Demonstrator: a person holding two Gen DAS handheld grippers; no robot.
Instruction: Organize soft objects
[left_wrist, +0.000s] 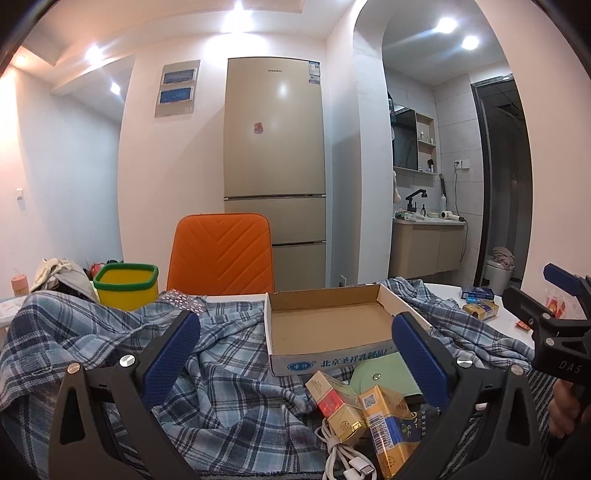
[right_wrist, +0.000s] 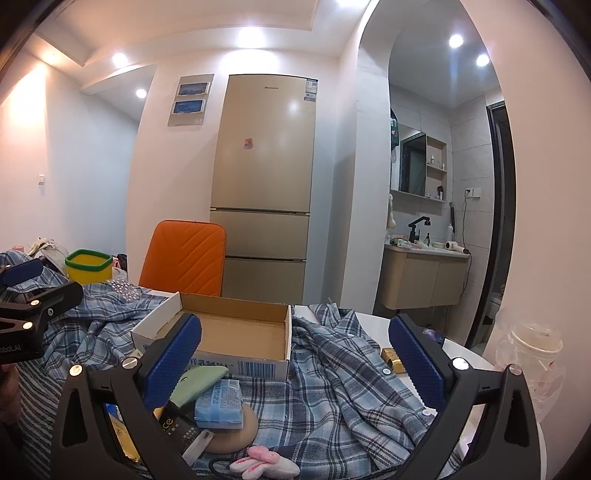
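Note:
A blue plaid shirt (left_wrist: 229, 354) (right_wrist: 332, 373) lies crumpled across the table, around an empty cardboard box (left_wrist: 332, 325) (right_wrist: 240, 336). My left gripper (left_wrist: 295, 354) hovers open above the shirt and the box's near wall, with nothing between its fingers. My right gripper (right_wrist: 295, 358) is open too, over the shirt to the right of the box. A pale green pouch (left_wrist: 384, 376) (right_wrist: 195, 384), a blue tissue pack (right_wrist: 219, 404) and a pink and white plush toy (right_wrist: 262, 461) lie near the front edge. The right gripper's body (left_wrist: 554, 317) shows at the right of the left wrist view.
Several cigarette packs (left_wrist: 373, 413) and a white cable (left_wrist: 343, 454) lie in front of the box. A yellow bin with a green rim (left_wrist: 125, 286) and an orange chair (left_wrist: 221, 254) stand behind the table. A clear plastic bottle (right_wrist: 532, 362) stands at the right edge.

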